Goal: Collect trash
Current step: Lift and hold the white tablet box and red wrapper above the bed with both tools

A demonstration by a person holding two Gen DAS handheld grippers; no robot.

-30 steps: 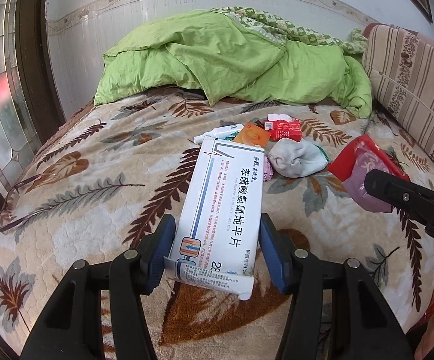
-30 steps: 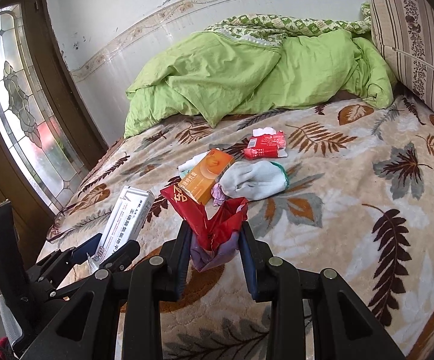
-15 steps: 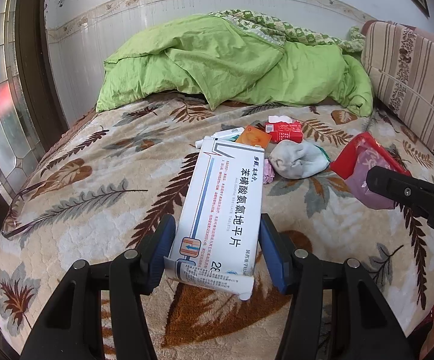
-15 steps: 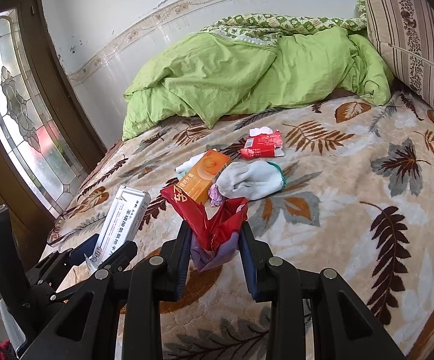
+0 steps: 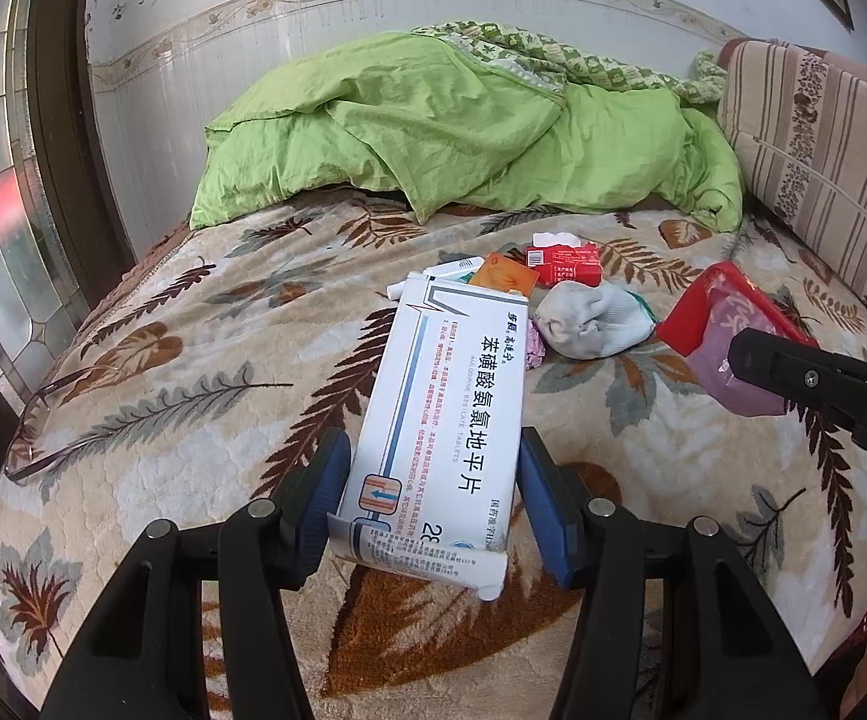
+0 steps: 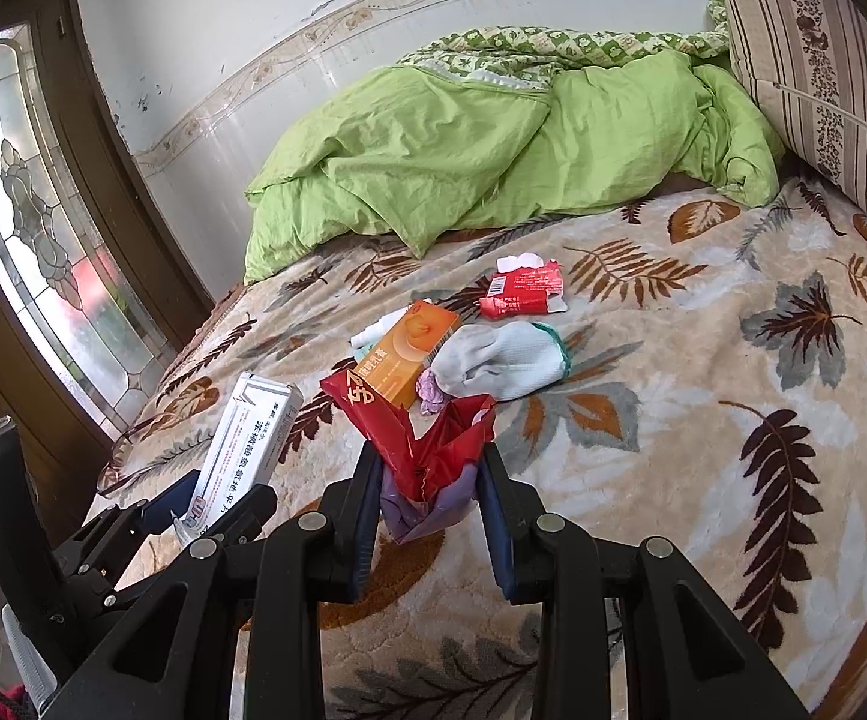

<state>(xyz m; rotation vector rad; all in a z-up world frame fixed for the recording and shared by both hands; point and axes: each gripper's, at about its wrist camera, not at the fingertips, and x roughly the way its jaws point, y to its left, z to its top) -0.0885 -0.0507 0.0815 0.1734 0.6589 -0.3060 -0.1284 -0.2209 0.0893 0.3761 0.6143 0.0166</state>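
Your left gripper [image 5: 433, 480] is clamped on the white medicine box [image 5: 442, 420], pinching its long sides near the crumpled lower end so the length juts forward over the leaf-patterned blanket [image 5: 205, 360], lifted off the bed rather than lying on it. Your right gripper [image 6: 430, 480] is closed on the red bag [image 6: 421, 438], bunching its neck with a purple liner showing below; held that way the mouth looks pinched rather than open, so if the box is meant to go inside, you would probably need to loosen or regrip it first. The rest of the trash lies together mid-bed, well ahead of both tools: the orange box [image 6: 415, 348] overlapping a white tube [image 6: 373, 333], a small pink wad [image 6: 431, 391] just beside the white sock [image 6: 505, 354], and the red packet [image 6: 523, 291] farther back, near the green quilt [image 6: 493, 150]. A pair of glasses [image 5: 55, 420] sits at the blanket's left edge; that looks like something to leave alone. Judging by the pile, collection is at an early stage.
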